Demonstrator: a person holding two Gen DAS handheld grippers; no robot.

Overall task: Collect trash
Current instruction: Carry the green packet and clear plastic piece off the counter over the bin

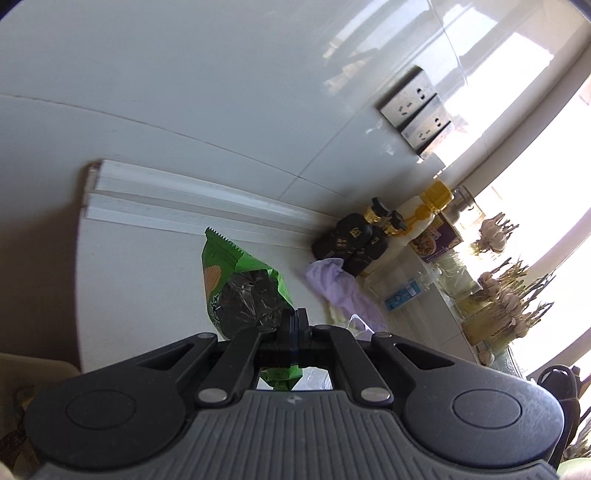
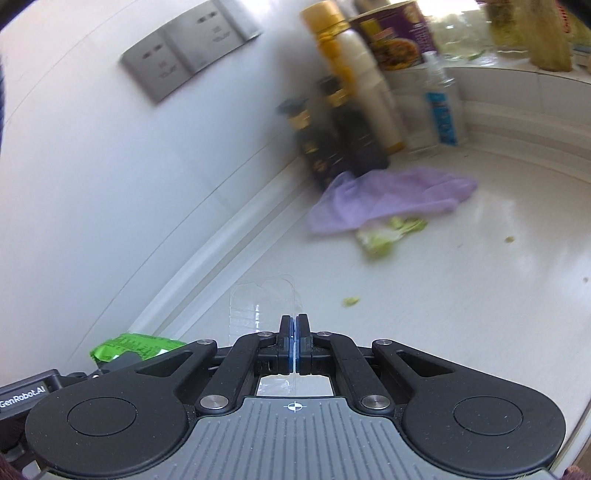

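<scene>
My left gripper (image 1: 294,318) is shut on a green chip bag (image 1: 236,280) with a foil inside, held up off the white counter (image 1: 147,280). The bag also shows at the lower left of the right wrist view (image 2: 136,345). My right gripper (image 2: 294,323) is shut on a clear plastic blister pack (image 2: 258,302), held just above the counter (image 2: 443,295). Green vegetable scraps (image 2: 391,232) lie ahead of it, partly under a purple cloth (image 2: 388,199), with a small scrap (image 2: 351,301) nearer.
Dark sauce bottles (image 2: 332,144), a white bottle with a gold cap (image 2: 362,81), a purple noodle cup (image 2: 395,33) and a small clear bottle (image 2: 441,107) stand in the corner. Wall sockets (image 2: 188,48) are above. Garlic bunches (image 1: 509,291) lie by the window.
</scene>
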